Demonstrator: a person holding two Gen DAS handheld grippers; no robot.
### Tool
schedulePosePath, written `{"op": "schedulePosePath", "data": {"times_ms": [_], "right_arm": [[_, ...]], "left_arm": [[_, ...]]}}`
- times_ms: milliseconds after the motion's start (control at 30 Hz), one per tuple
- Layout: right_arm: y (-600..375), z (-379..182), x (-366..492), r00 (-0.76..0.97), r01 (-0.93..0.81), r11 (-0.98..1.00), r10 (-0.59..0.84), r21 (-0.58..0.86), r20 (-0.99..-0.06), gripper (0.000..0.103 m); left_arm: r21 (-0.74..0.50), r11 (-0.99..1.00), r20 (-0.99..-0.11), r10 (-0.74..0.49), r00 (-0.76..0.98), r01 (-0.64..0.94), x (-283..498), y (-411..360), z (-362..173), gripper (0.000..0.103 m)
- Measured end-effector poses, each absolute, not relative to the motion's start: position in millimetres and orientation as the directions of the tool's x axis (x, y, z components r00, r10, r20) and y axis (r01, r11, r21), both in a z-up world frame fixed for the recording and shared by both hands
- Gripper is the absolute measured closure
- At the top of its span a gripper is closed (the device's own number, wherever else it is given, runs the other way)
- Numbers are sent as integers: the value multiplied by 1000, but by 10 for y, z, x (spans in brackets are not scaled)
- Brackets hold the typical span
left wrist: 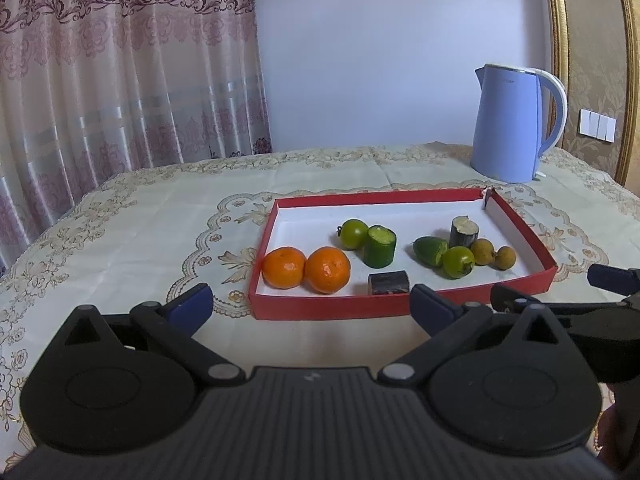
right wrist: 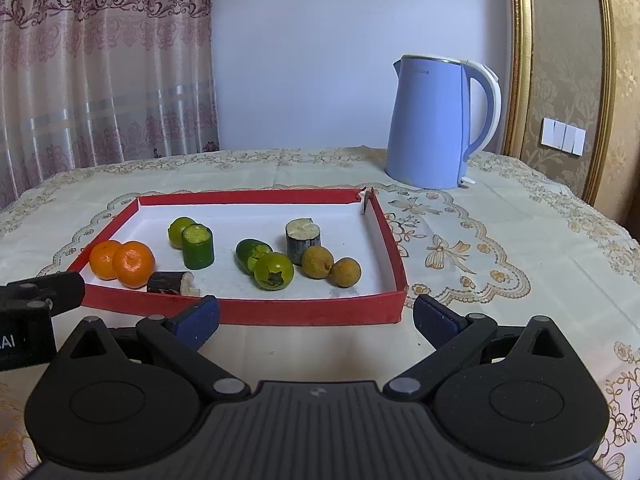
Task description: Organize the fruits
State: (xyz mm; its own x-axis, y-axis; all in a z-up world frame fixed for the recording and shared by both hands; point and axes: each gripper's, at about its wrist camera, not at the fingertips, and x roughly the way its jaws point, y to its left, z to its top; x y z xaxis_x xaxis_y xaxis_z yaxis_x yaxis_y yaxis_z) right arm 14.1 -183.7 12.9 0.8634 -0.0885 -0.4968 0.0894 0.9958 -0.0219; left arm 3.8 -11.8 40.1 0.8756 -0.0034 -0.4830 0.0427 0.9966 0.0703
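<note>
- The left gripper (left wrist: 312, 304) and the right gripper (right wrist: 316, 316) both hover before the near wall of the red tray (right wrist: 312, 312), fingers spread wide, holding nothing.
- Inside the tray, two oranges (right wrist: 133, 264) touch at the left; a dark cane piece (right wrist: 170, 283) lies just beside them against the near wall.
- A green cane piece (right wrist: 197, 246) stands upright against a green fruit (right wrist: 179, 229).
- Right of centre cluster two more green fruits (right wrist: 274, 271), an upright dark stub (right wrist: 303, 240) and two longans (right wrist: 317, 262).
- A blue kettle (right wrist: 434, 122) stands behind the tray on the tablecloth (right wrist: 500, 232); a curtain (right wrist: 100, 64) hangs at the left.
</note>
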Motion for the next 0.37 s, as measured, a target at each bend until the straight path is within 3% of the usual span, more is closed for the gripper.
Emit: {"op": "schedulePosePath", "data": {"times_ms": [367], "right_arm": [[-1798, 106, 137, 866, 87, 995, -97, -45, -490, 0]], "left_arm": [[70, 996, -456, -17, 890, 54, -5, -116, 386, 0]]}}
